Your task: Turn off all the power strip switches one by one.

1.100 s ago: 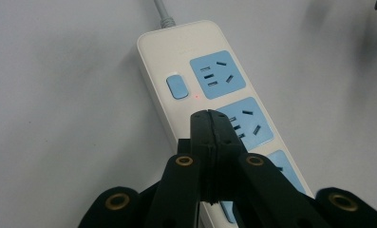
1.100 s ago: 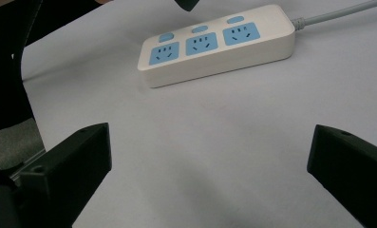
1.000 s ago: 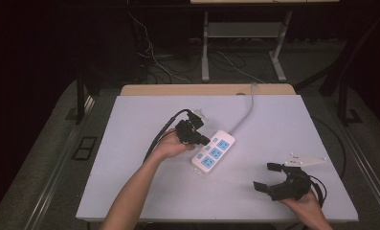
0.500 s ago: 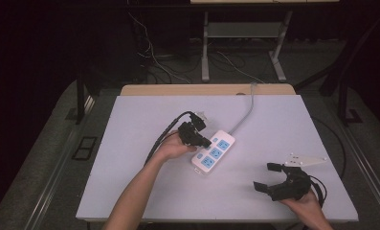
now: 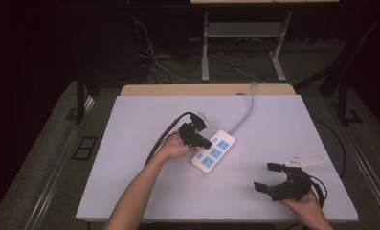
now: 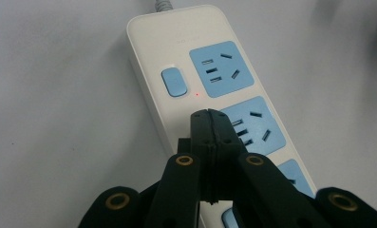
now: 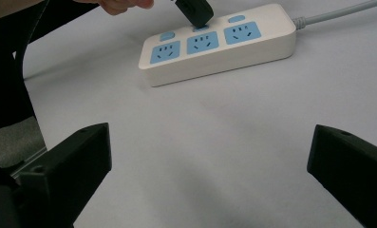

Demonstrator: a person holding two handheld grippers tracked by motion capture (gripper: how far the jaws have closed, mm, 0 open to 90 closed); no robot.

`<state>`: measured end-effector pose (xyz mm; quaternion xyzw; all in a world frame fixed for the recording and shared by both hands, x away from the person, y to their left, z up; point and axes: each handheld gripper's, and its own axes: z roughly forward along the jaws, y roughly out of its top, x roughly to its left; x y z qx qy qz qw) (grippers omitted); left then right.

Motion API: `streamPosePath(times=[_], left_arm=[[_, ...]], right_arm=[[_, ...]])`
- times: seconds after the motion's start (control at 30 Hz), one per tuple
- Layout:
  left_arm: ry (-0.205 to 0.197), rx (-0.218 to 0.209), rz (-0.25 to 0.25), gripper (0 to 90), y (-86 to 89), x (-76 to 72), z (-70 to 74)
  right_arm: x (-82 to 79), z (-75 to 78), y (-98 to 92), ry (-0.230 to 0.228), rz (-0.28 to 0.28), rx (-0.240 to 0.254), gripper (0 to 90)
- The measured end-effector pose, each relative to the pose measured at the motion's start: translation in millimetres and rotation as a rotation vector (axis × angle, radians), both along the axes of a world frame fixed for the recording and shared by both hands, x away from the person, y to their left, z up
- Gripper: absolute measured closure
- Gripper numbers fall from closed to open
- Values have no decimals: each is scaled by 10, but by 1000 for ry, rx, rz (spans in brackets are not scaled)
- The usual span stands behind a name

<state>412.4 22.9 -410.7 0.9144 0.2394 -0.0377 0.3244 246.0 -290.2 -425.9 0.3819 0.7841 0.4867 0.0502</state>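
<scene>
A white power strip [image 5: 215, 151] with three blue sockets and blue switches lies mid-table, its grey cable [image 5: 245, 109] running to the far edge. My left gripper [image 5: 207, 143] is shut with nothing between its jaws. In the left gripper view its tips [image 6: 210, 116] sit over the strip [image 6: 176, 42] at the middle switch, beside a small red light [image 6: 197, 94]. The right gripper view shows that left gripper [image 7: 194, 9] touching the strip [image 7: 219, 52] from above. My right gripper [image 5: 264, 176] stands open and empty near the front right, apart from the strip [image 7: 210, 142].
The pale table [image 5: 144, 191] has bare surface on its left half and along the front. A wooden board [image 5: 178, 89] lines the far edge. Cables and a metal stand [image 5: 206, 48] lie on the dark floor beyond.
The left gripper has edged slightly toward the strip's middle switch. The right gripper and the strip have not moved.
</scene>
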Motion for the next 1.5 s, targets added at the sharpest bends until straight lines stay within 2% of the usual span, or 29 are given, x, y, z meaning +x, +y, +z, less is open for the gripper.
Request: streamPosePath(times=[0.13,0.27,0.53,0.7,0.83,0.97,1.17,1.23,1.27,1.3,1.37,1.5], left_arm=[[13,-10,1,894,13,14,-7],[40,-22,24,896,26,28,-16],[62,-37,40,898,42,42,-41],[79,-73,58,898,80,43,-70],[74,-81,62,897,87,33,-75],[47,-67,58,896,72,7,-63],[44,-71,66,896,73,-7,-63],[22,-64,56,894,69,-24,-58],[22,-97,49,894,80,-27,-44],[20,-104,57,893,82,-29,-28],[2,-87,42,892,66,-41,-20],[6,-98,31,891,44,-42,11]], right_arm=[[-5,3,0,-3,2,0,6],[-2,0,-3,1,2,1,6],[-9,4,2,0,6,2,6],[-10,5,-8,-1,4,2,6],[-9,6,-14,-2,0,3,6],[-5,4,-11,-1,1,1,6],[-3,4,-9,0,1,1,6],[-4,6,-12,-3,0,2,6],[-4,7,-15,-4,0,2,6],[-4,8,-18,-5,0,2,6],[-4,7,-24,-4,-2,3,6],[-3,10,-38,-3,-7,4,6]])
